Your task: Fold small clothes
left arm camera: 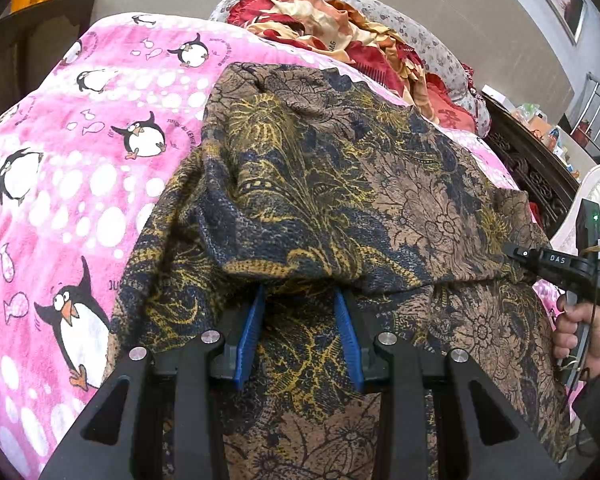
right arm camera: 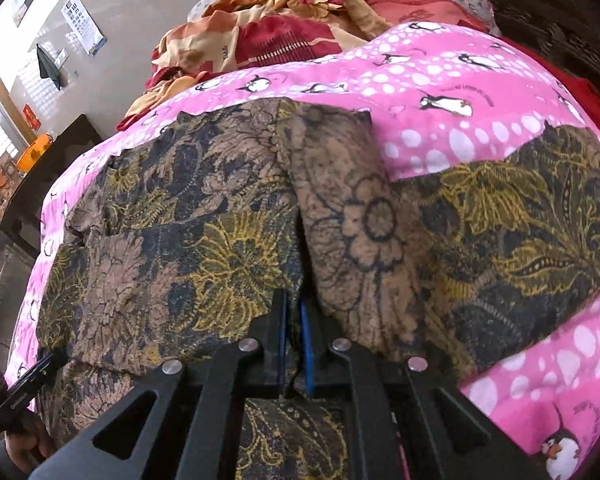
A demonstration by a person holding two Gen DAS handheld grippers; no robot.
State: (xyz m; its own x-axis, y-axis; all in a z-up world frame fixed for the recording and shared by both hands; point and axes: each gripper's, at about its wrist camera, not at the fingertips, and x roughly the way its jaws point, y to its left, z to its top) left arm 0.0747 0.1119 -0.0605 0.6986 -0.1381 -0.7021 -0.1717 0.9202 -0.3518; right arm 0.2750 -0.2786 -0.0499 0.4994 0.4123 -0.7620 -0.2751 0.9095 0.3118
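Patterned garment (left arm camera: 340,184) spread over pink penguin blanket (left arm camera: 80,168); left gripper (left arm camera: 300,300) jaws apart under fold, right gripper (right arm camera: 294,308) clamped on cloth edge.

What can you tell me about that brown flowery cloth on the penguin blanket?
The brown, navy and mustard flower-patterned knit garment looks soft and loosely woven. It lies spread and rumpled on the pink penguin-print fleece blanket, with one part folded over along its near edge. The left hand-held gripper has its blue fingers apart, their tips tucked under that raised fold. The right hand-held gripper is nearly closed, pinching a ridge of the fabric.
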